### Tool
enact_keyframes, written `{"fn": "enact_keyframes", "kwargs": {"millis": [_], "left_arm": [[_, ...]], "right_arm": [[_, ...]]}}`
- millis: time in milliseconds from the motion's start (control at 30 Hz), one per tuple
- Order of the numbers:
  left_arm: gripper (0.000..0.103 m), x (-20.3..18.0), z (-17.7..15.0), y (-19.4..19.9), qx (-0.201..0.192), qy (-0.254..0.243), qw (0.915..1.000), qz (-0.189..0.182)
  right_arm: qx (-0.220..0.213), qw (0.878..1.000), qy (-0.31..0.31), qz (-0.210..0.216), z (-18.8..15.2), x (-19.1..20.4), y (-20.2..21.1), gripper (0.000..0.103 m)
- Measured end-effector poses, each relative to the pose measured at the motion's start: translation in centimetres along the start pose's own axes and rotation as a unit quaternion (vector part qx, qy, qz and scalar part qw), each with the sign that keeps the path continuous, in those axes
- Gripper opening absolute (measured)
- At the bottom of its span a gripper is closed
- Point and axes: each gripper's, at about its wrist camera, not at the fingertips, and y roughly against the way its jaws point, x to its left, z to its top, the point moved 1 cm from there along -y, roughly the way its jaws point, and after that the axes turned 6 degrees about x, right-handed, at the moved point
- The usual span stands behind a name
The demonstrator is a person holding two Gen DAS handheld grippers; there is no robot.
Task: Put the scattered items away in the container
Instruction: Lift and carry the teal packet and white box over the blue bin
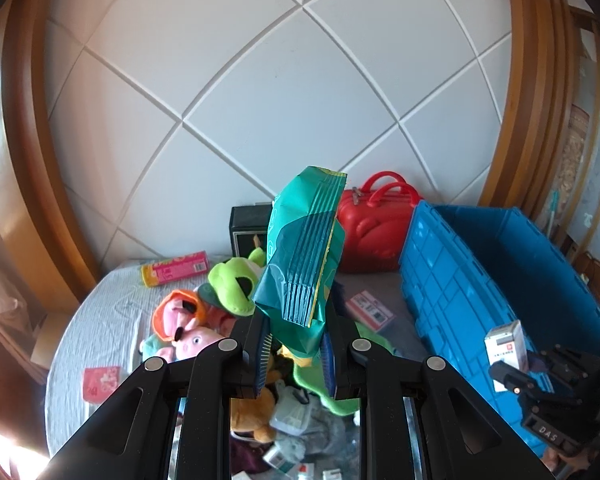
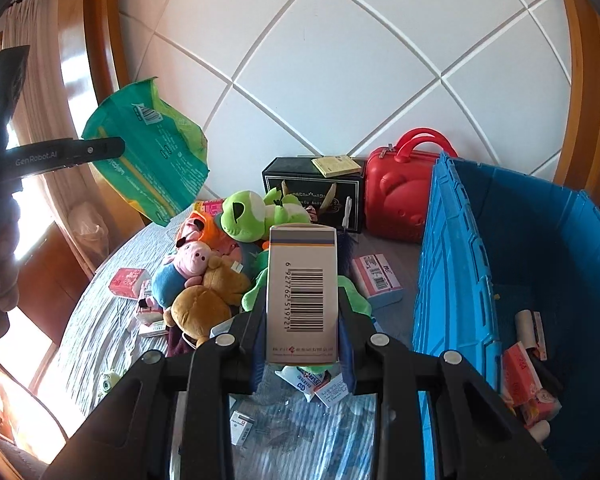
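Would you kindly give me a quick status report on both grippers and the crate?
Left gripper shut on green packet, held aloft. Right gripper shut on barcoded box. Blue crate open, partly filled. Nothing blocking.

My left tongs [image 1: 296,354] are matt black plastic with bright metal rivets, and they pinch a crinkly, glossy green foil bag [image 1: 300,256]. In my right tongs [image 2: 302,354] sits a smooth white cardboard box [image 2: 302,294] with a printed barcode. At three o'clock the blue crate [image 2: 452,280] is ribbed hard plastic. The red case [image 2: 396,196] at one o'clock shines. The soft toys [image 2: 204,280] are fuzzy plush on ribbed grey cloth [image 2: 100,320].
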Motion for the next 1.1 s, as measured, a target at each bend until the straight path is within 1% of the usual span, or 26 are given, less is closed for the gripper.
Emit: {"fn": "enact_keyframes", "kwargs": {"millis": [200,467,800,1100], "left_arm": [[0.021,-3.2,1.7,0.0,-0.01,-0.012,0.9999,-0.005],[0.021,-8.8,3.6,-0.3,-0.02,-0.044,0.9985,-0.025],[0.021,-16.7,5.1,-1.1,-0.022,-0.087,0.9935,-0.07],[0.021,-23.4,5.9,-2.0,-0.023,-0.122,0.9849,-0.121]], "right_arm": [[-0.028,1.0,-0.004,0.004,1.5,-2.2,2.0,0.028],[-0.049,0.998,-0.028,-0.011,1.5,-6.5,4.7,0.028],[-0.058,0.995,-0.069,-0.052,-0.2,-12.3,7.9,0.028],[-0.053,0.989,-0.103,-0.095,-2.5,-16.6,10.7,0.028]]}}
